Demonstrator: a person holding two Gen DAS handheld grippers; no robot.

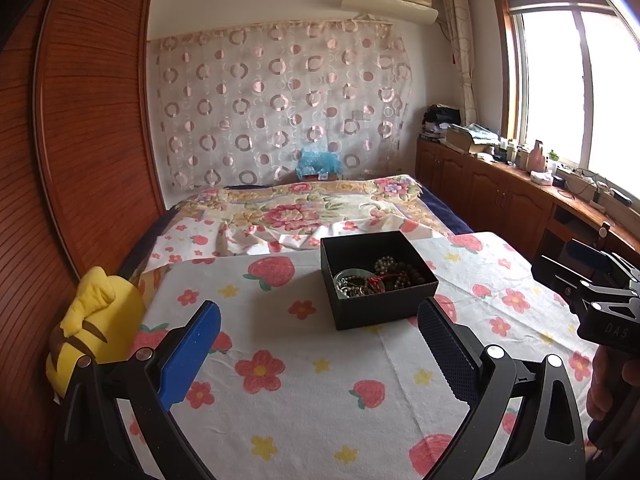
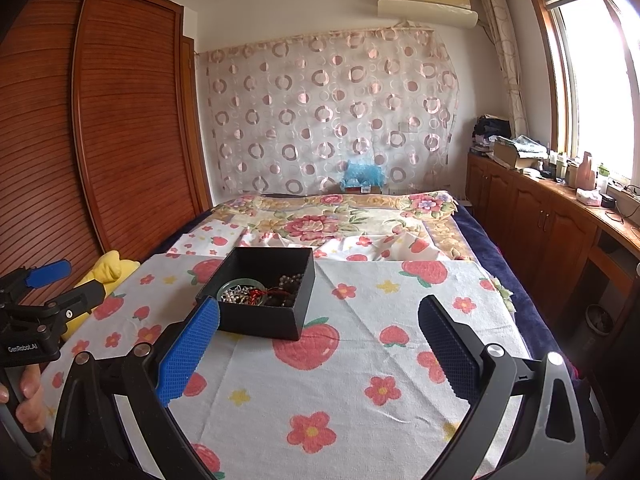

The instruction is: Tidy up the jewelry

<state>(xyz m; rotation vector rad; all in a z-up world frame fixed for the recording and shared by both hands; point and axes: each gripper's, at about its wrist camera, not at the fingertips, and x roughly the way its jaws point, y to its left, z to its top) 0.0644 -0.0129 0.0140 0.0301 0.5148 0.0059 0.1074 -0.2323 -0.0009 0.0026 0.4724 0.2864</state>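
One open black square cardboard box [image 1: 378,280] sits on the bed, on a white towel printed w/ red strawberries & flowers [image 1: 304,392], roughly mid-towel. Inside the box: 1 round clear glass dish [image 1: 354,282] at the near-left, holding a tangle of silvery chain/bead pieces w/ a bit of red cord [image 1: 376,280]; beside it, toward the right wall, dark brown bead strands [image 1: 400,274] in a heap — exact no. of strands can't be told. Same box seen from the right wrist view [image 2: 260,300], dish [image 2: 240,290] at its near-left corner.

2 hand-held grippers. Left hand-held gripper [image 1: 320,344]: jaws spread wide, nothing between them, hovering short of the box. Right hand-held gripper [image 2: 320,344]: also wide apart, holding nothing, box just ahead of its left finger [image 2: 188,356]. Each has 1 blue pad & 1 dark pad.

1 yellow plush toy w/ brown stripes [image 1: 92,320] lies at the towel's left edge by the brown slatted wardrobe [image 1: 80,128]. 1 floral quilt [image 1: 304,204] further up the bed.
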